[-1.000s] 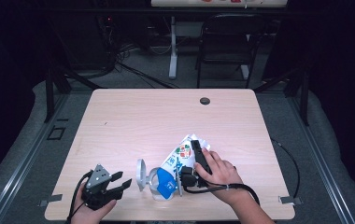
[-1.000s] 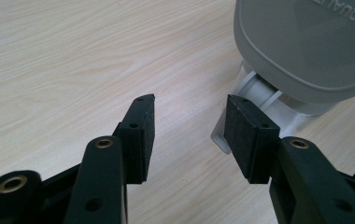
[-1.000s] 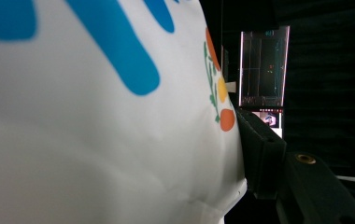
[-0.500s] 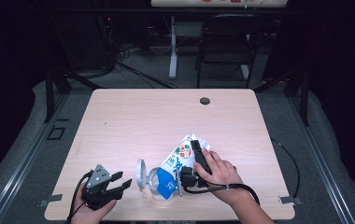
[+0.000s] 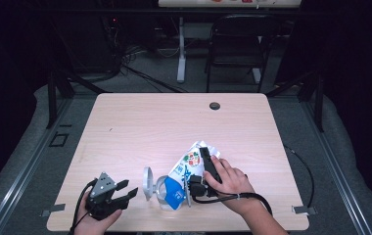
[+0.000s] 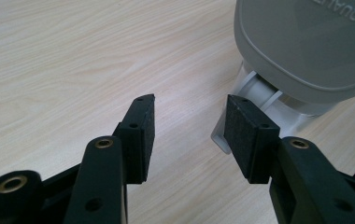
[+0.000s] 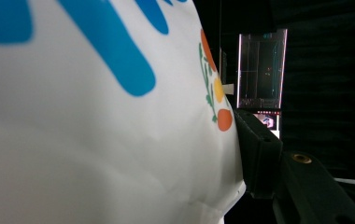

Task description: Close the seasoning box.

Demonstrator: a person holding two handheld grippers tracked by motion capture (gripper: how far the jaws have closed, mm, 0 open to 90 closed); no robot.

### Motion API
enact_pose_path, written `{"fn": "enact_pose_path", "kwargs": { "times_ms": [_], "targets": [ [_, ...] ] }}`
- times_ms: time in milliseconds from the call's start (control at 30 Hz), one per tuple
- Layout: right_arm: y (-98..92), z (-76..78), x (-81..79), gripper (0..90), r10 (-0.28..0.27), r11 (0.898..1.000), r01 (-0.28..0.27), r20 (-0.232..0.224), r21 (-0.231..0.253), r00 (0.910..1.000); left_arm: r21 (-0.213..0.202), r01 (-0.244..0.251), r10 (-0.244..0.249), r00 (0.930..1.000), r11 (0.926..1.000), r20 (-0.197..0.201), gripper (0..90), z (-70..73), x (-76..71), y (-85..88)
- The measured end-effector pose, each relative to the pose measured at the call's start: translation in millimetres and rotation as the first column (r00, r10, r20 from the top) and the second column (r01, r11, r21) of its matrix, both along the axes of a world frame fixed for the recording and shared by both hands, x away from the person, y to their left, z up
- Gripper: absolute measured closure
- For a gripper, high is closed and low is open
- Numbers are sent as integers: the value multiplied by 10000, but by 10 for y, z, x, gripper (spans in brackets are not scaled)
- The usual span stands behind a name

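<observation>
Near the table's [image 5: 125, 127] front edge, the right gripper [image 5: 204, 169] has just been closing its jaws on a white bag [image 5: 186, 169], pads pressing it. The left gripper [image 5: 120, 192] stands wide open by the front left corner, holding nothing, one pad just beside a grey lid [image 6: 306, 46]

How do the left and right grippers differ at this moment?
The left gripper has nothing between its jaws, which stand apart over bare table; the right gripper has its jaws around the white pouch, and they have just been closing on it. The left gripper lies beside the pouch's grey cap, clear of it; the right gripper rests on the pouch. Both are hand-held, black and low over the table.
</observation>
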State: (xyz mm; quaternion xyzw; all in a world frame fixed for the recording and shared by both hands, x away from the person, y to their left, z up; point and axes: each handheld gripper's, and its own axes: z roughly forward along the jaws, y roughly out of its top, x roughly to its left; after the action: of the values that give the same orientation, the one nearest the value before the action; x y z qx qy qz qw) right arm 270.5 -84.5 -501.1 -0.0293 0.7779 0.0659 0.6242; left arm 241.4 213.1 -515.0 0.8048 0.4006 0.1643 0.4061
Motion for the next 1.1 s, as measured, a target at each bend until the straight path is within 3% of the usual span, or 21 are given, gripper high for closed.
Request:
{"fn": "enact_pose_path", "kwargs": {
  "times_ms": [600, 667, 1100],
  "targets": [
    [6, 7, -4, 555, 109, 9999, -109, 2, -44, 9999, -12, 1, -1, 10000, 10000, -2, 541, 0, -1, 1],
    [12, 21, -15, 556, -8, 9998, 8, 30, -213, 10000, -10, 1, -1, 10000, 10000, 0, 541, 1, -1, 0],
    [16, 13, -8, 564, 185, 9998, -185, 25, -74, 9998, 1, 19, -19, 10000, 10000, 11, 541, 1, -1, 0]
  ]
}}
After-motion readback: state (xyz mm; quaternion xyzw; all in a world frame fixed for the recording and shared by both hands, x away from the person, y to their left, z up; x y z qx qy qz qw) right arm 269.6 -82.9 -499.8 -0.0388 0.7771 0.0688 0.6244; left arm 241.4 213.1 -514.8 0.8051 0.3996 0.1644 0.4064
